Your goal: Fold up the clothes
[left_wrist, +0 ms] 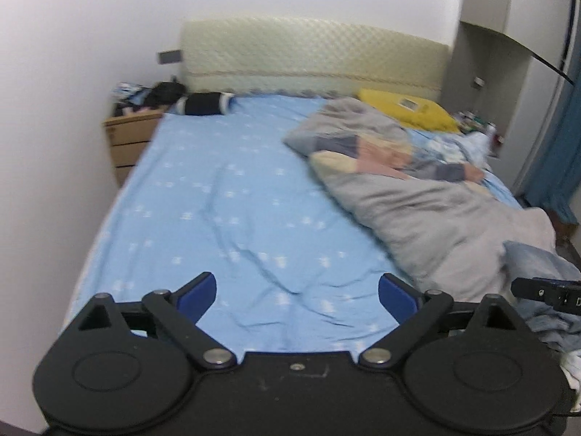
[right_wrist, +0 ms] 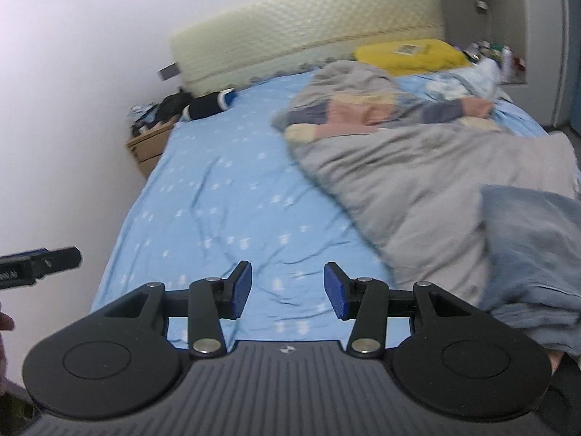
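Both grippers, left (left_wrist: 297,290) and right (right_wrist: 287,287), hover with fingers spread and empty over the bed (left_wrist: 225,196); next, grasp the blue-grey garment (right_wrist: 533,254).

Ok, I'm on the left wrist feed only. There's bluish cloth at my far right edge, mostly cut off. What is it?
Observer: In the right wrist view it's a blue-grey garment, bunched on the grey duvet at the bed's near right.
Operator: Is the right gripper on it?
Observer: No. The right gripper is open and empty, over the blue sheet, with the garment off to its right.
Operator: And how does mine compare?
Observer: Your left gripper is spread wider than the right one; both hold nothing.
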`<state>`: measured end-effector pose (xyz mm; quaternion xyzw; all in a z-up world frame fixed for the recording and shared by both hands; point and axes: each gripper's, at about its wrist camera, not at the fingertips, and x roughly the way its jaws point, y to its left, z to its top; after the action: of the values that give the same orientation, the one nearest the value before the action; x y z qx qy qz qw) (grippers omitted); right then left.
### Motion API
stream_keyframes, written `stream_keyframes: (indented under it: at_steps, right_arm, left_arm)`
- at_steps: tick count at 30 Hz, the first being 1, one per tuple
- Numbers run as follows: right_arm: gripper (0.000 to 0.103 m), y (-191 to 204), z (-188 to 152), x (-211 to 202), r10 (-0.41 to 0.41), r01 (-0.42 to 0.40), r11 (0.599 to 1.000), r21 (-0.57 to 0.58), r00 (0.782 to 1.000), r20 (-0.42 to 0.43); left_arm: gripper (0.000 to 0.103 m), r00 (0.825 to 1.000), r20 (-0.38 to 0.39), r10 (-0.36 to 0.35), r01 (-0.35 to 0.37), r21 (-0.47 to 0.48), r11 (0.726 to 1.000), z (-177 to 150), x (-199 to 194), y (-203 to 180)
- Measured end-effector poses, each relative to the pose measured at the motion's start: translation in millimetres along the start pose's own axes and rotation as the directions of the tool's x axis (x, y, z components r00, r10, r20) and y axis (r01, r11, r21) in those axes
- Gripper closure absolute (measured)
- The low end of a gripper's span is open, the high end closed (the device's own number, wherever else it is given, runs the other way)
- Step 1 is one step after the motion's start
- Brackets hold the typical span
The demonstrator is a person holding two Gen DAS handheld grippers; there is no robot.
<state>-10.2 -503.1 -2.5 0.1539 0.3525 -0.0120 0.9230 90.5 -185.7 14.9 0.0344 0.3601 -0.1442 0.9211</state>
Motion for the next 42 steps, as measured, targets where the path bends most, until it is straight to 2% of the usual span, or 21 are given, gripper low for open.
stream_keyframes:
  at_steps: [5, 10, 16, 18, 22, 24, 27, 30, 34, 42]
  right_arm:
    - [0.055, 63, -11, -3, 0.013, -0.013, 0.999, -0.041, 1.000, 0.007]
    - [0.055, 124, -33, -13, 0.031, -0.030, 0.999, -0.044, 1.000, 0.004]
    - [0.052, 172, -44, -28, 0.018, -0.016, 0.998, -0.052, 0.999, 0.029]
    - [0.047, 184, -48, -35, 0.014, -0.012, 0.998, -0.061, 0.999, 0.038]
    - [0.032, 198, -54, -46, -0.003, 0.007, 0.998, -0.063, 0.998, 0.062]
    - [0.020, 202, -55, -49, -0.003, 0.009, 0.997, -0.078, 0.997, 0.072]
    - [0.009, 205, -55, -51, -0.011, 0.018, 0.996, -0.089, 0.997, 0.075]
    - [0.007, 206, -54, -50, -0.024, 0.030, 0.995, -0.094, 0.997, 0.074]
    - [0.007, 214, -54, -46, -0.064, 0.074, 0.988, -0.135, 0.995, 0.079]
    - [0.007, 211, -54, -37, -0.088, 0.090, 0.990, -0.111, 0.996, 0.026]
  left_arm:
    - [0.005, 0.999, 0.004, 0.034, -0.034, -0.037, 0.999, -14, -30, 46]
    - [0.004, 0.999, -0.006, 0.046, -0.046, -0.027, 0.999, -25, -59, 85]
    - [0.002, 0.999, 0.018, 0.047, -0.047, -0.012, 0.999, -31, -78, 109]
    - [0.002, 0.998, 0.034, 0.044, -0.043, -0.020, 0.999, -32, -82, 112]
    - [0.002, 0.997, 0.061, 0.042, -0.040, -0.031, 0.999, -34, -90, 116]
    - [0.002, 0.997, 0.061, 0.037, -0.035, -0.032, 0.999, -35, -89, 117]
    - [0.002, 0.998, 0.056, 0.030, -0.028, -0.037, 0.999, -37, -88, 118]
    - [0.001, 0.996, 0.037, 0.078, -0.077, -0.016, 0.997, -39, -84, 115]
    - [0.001, 0.998, 0.023, 0.066, -0.065, -0.038, 0.997, -40, -83, 118]
    - [0.000, 0.996, 0.028, 0.081, -0.080, -0.037, 0.996, -39, -81, 116]
